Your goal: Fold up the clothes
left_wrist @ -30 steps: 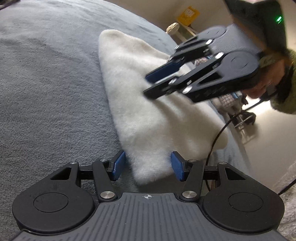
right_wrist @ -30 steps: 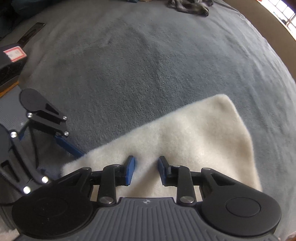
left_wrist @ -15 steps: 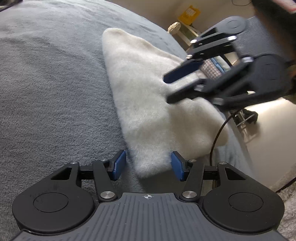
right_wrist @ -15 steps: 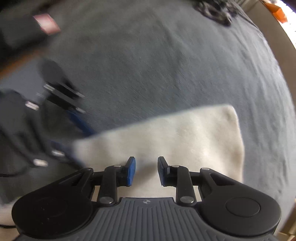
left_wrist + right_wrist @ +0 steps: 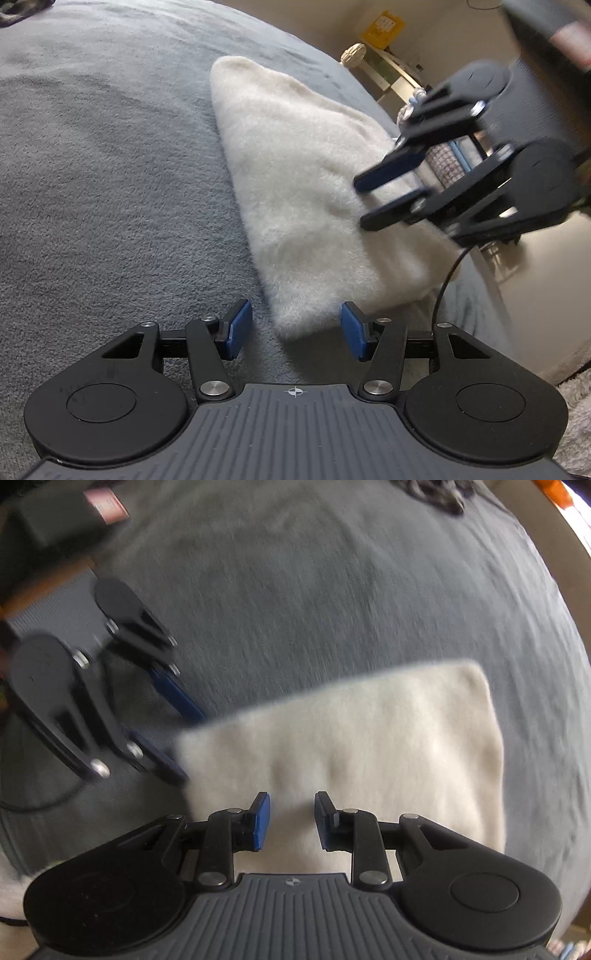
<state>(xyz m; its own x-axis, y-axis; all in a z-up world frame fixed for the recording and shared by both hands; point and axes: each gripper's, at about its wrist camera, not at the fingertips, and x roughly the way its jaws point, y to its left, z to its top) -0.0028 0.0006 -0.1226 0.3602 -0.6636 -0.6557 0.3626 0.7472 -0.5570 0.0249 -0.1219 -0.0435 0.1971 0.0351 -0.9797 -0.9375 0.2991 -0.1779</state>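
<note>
We see folded white fleece [image 5: 314, 192] on grey blanket [image 5: 110, 166]. L gripper [image 5: 291, 328] jaws apart at its corner; R gripper [image 5: 291, 821] jaws apart above it.

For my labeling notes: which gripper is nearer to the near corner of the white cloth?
Left. The left gripper has the corner of the white cloth between its open fingers; the right gripper hovers open over the cloth's middle.

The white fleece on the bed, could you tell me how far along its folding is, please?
Done: the white fleece already lies as a compact folded bundle on the grey blanket. In hand: nothing; the left gripper and right gripper are both open beside it. Left: perhaps one more fold or tidying.
</note>
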